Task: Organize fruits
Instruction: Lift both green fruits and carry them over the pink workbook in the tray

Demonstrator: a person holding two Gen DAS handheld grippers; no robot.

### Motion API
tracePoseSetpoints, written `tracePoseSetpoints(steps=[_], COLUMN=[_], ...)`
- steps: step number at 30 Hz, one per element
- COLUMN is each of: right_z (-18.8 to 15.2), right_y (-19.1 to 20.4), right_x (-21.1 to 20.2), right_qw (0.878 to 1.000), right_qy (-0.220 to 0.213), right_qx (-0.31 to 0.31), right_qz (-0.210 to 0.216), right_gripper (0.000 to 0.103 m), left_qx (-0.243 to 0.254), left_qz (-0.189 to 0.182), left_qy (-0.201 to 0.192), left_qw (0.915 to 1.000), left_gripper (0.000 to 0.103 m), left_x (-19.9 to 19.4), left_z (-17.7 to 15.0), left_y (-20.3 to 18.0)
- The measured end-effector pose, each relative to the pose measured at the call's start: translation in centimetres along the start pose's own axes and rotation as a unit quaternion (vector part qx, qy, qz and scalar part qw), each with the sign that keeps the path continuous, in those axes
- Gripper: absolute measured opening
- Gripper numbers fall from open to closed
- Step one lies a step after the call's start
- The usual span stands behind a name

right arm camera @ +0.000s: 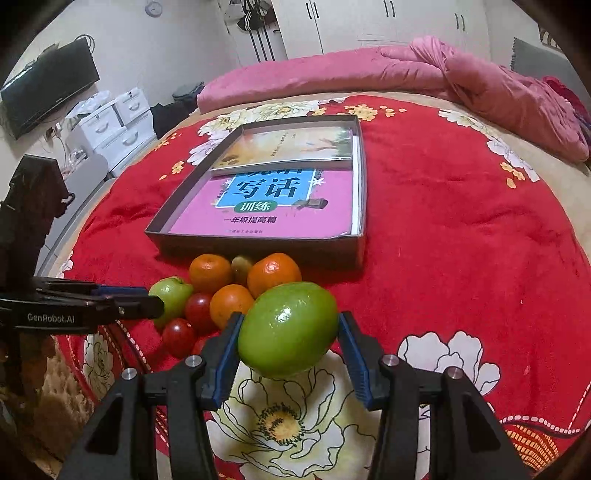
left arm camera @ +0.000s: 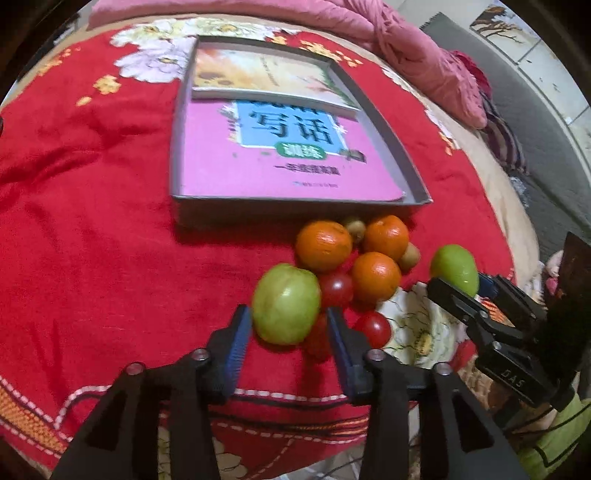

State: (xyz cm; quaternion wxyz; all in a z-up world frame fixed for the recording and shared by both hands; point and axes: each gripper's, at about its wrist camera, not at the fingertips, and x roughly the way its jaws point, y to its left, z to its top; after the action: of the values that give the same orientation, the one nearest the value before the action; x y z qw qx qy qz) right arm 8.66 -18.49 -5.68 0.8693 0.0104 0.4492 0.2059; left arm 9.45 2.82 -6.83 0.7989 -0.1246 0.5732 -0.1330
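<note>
Fruits (left arm camera: 354, 266) are mostly unsorted, heaped on the bed just past the left gripper (left arm camera: 288, 325), whose fingers bracket a green fruit (left arm camera: 286, 304); grip cannot be told. Right gripper (right arm camera: 290, 336) fingers are clamped on another green fruit (right arm camera: 288, 328), lifted. Box (right arm camera: 258, 243) holds only books.

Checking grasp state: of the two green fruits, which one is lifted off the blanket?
The green fruit clamped in the right gripper, raised clear of the pile. The other green fruit rests on the red blanket between the left gripper fingers.

white wardrobe (right arm camera: 369, 22), wall-mounted television (right arm camera: 48, 86)
</note>
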Motion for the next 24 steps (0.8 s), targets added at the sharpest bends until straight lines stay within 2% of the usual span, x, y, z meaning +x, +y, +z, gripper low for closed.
tracePoseSetpoints(steps=[3, 6, 12, 24], right_z=[0.0, 0.1, 0.4, 5.0], right_y=[0.1, 0.0, 0.1, 0.4], right_x=[-0.1, -0.2, -0.3, -2.9], right_qw=[1.000, 1.000, 1.000, 0.997], right_qy=[-0.002, -0.004, -0.009, -0.075], right_qx=[-0.001, 0.000, -0.002, -0.024], right_qz=[0.000, 0.000, -0.001, -0.001], right_gripper=[0.051, 0.051, 0.051, 0.051], left_qx=[0.006, 0.001, -0.003, -0.001], left_qz=[0.016, 0.005, -0.015, -0.002], left_qy=[0.003, 0.016, 0.013, -0.056], left_qw=[0.9999, 0.9999, 0.9998, 0.9984], left_gripper=[0.046, 0.045, 0.044, 0.044], left_x=[0.7, 1.7, 2.3, -3.5], left_z=[0.2, 0.4, 1.0, 3.5], left_y=[0.0, 0.5, 1.2, -0.1])
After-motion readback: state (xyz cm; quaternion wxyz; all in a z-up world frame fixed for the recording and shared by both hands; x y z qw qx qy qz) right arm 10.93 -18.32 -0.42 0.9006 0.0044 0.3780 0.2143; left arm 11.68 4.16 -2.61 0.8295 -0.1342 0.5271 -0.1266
